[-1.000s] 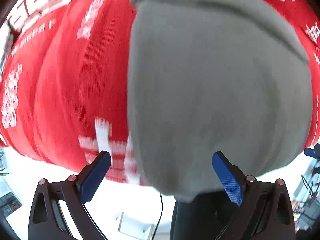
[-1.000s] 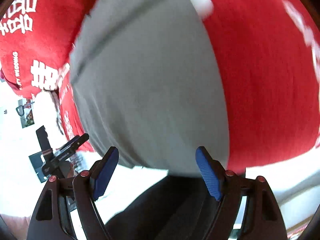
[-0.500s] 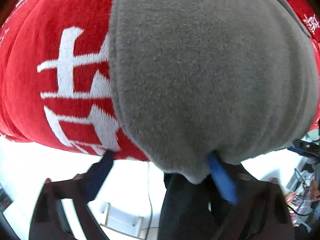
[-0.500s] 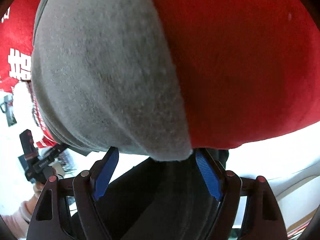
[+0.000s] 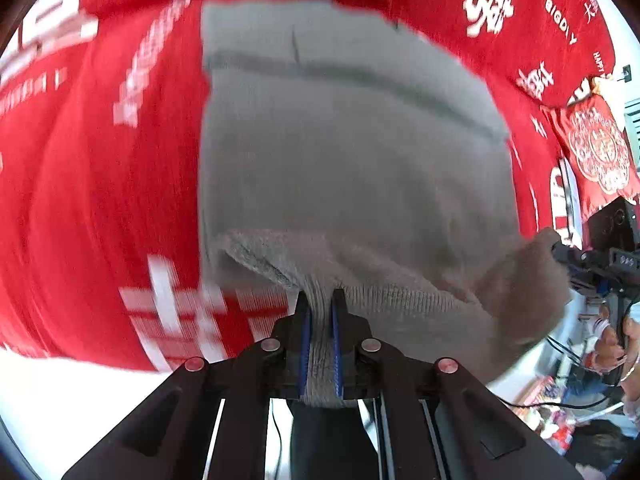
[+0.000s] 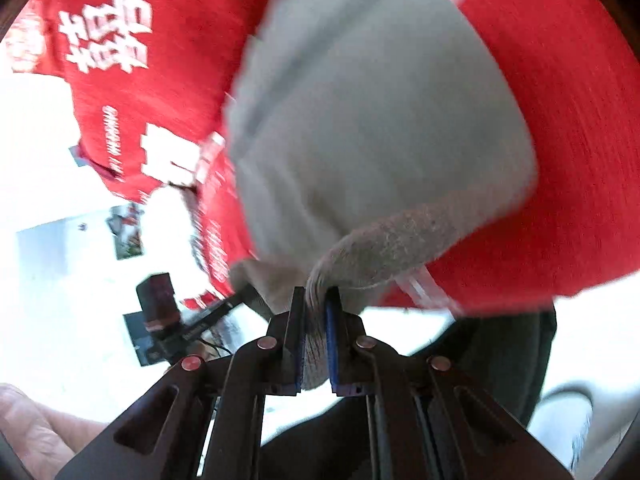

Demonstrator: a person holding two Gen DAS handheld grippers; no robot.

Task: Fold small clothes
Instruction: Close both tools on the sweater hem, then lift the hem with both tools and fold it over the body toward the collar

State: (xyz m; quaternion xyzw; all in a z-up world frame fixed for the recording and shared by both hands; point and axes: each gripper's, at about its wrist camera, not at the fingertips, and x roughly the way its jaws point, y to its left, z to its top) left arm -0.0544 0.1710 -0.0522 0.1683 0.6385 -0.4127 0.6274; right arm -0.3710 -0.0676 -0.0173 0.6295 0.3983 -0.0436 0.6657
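Note:
A small grey knit garment (image 5: 352,160) lies on a red cloth (image 5: 100,184) with white characters. My left gripper (image 5: 320,300) is shut on the near edge of the grey garment and lifts it off the cloth. In the right wrist view the same grey garment (image 6: 380,128) fills the centre, and my right gripper (image 6: 315,296) is shut on its other near corner, which is raised too. The garment's far part with a seam still rests flat on the red cloth (image 6: 580,160).
The red cloth ends at a white edge (image 5: 60,392) near me. A black camera rig (image 6: 160,320) stands to the left in the right wrist view. A person's hand (image 5: 616,344) and clutter sit at the far right. Dark trousers (image 6: 500,360) are below.
Both grippers were open over the garment's near edge one second ago. They have closed on the two near corners and pulled the edge up off the red cloth.

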